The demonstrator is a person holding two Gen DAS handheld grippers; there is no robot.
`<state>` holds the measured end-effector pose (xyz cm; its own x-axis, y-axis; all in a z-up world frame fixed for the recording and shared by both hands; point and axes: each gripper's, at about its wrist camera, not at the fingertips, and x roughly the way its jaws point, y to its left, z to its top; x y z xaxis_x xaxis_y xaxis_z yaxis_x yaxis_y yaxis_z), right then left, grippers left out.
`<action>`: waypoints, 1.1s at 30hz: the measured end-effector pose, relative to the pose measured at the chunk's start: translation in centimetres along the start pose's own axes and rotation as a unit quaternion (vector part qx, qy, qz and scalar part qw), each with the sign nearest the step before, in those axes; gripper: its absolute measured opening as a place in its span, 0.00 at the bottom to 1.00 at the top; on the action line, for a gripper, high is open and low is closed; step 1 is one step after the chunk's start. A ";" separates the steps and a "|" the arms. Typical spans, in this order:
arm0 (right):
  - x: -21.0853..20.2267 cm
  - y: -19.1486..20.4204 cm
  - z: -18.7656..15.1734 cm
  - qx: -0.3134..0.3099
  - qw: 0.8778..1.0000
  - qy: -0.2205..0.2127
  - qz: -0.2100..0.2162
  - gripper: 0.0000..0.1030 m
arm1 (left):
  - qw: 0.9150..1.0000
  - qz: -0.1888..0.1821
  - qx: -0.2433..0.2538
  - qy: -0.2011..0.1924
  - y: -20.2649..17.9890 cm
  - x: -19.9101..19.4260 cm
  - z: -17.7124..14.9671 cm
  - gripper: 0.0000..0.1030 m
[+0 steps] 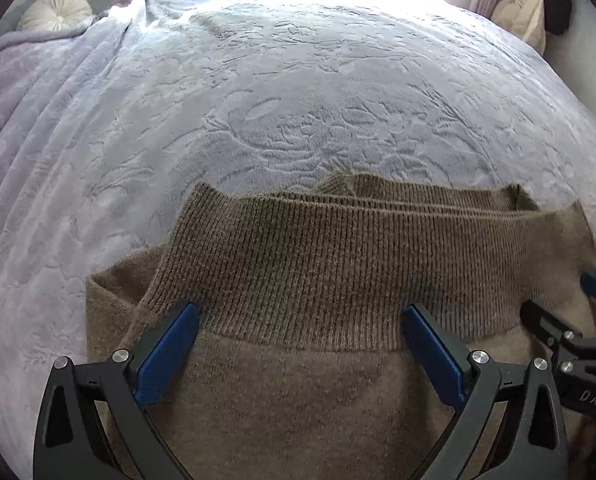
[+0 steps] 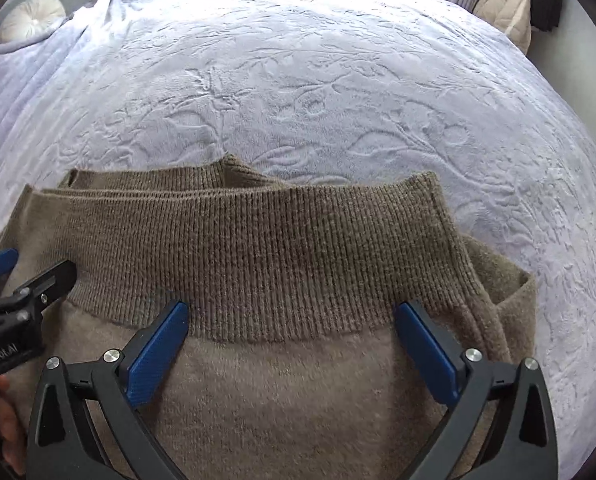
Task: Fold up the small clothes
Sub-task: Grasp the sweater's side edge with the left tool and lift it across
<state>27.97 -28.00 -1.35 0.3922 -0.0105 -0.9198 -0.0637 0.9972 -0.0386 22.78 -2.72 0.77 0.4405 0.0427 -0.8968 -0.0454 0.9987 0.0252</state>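
Note:
A brown knitted sweater (image 1: 298, 384) lies folded on the bed, its ribbed band (image 1: 338, 264) on top across the far edge; it also shows in the right wrist view (image 2: 281, 392) with the ribbed band (image 2: 257, 248). My left gripper (image 1: 300, 316) is open and empty, fingers wide apart just above the sweater near the band's lower seam. My right gripper (image 2: 289, 314) is open and empty, in the same stance over the sweater's right half. Each gripper shows at the edge of the other's view: the right one (image 1: 570, 320), the left one (image 2: 25, 280).
A pale lilac embossed bedspread (image 1: 298, 100) covers the bed beyond the sweater. A round white cushion (image 1: 55, 12) sits at the far left corner. A beige bag (image 1: 522, 12) and dark clothing hang at the far right by the wall.

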 end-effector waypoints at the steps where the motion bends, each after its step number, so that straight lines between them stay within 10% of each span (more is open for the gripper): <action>1: -0.5 -0.2 -0.3 -0.002 1.000 -0.001 -0.005 0.99 | 1.000 0.002 0.004 -0.001 0.2 -0.6 -0.5 0.99; 10: -7.3 -2.5 -7.3 0.019 0.998 -0.064 0.007 0.99 | 0.994 -0.065 -0.063 -0.052 7.4 -7.6 -7.0 0.99; 16: -6.8 -0.2 -8.9 0.000 0.998 -0.061 0.023 0.99 | 0.979 -0.151 -0.135 0.032 12.0 -2.2 -8.3 0.99; 21: -7.7 1.8 -10.1 -0.029 0.997 -0.071 0.008 0.99 | 0.974 -0.207 -0.092 0.034 9.0 -1.8 -7.1 0.99; 24: -8.2 2.2 -10.2 -0.036 0.996 -0.075 0.008 0.99 | 0.981 -0.179 -0.053 0.046 6.9 -0.7 -6.7 0.98; 29: -8.6 2.6 -10.2 -0.048 0.995 -0.085 -0.001 0.99 | 0.976 -0.207 -0.065 0.028 7.4 -2.3 -6.3 0.29; 33: -7.2 3.6 -9.0 -0.052 0.996 -0.074 0.006 0.99 | 0.981 -0.184 -0.059 0.029 6.1 -2.9 -5.7 0.26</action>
<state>16.63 -25.00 1.62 0.5209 0.0204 -0.8533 -0.1606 0.9842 -0.0745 16.12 3.04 1.02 0.3953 -0.3256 -0.8589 0.0029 0.9355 -0.3533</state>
